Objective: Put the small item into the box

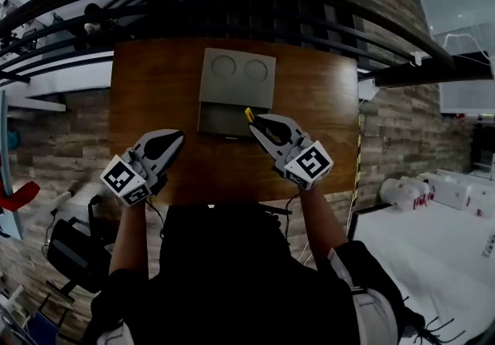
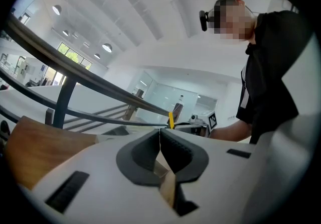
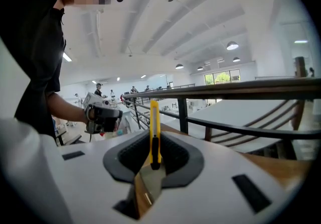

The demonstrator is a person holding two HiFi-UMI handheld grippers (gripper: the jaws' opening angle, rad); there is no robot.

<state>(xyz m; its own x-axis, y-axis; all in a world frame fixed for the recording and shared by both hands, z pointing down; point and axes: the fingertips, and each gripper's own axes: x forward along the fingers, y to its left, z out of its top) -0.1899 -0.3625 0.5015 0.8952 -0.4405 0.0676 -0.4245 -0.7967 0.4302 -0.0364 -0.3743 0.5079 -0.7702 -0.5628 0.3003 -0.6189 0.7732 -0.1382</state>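
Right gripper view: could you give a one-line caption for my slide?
Right tongs shut on a yellow utility knife above the wooden table, left tongs visible beyond.

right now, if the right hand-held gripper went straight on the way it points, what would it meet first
Probably the grey box: the right hand-held gripper, shut on the yellow cutter, points at its open lower half. Its height over it is unclear.
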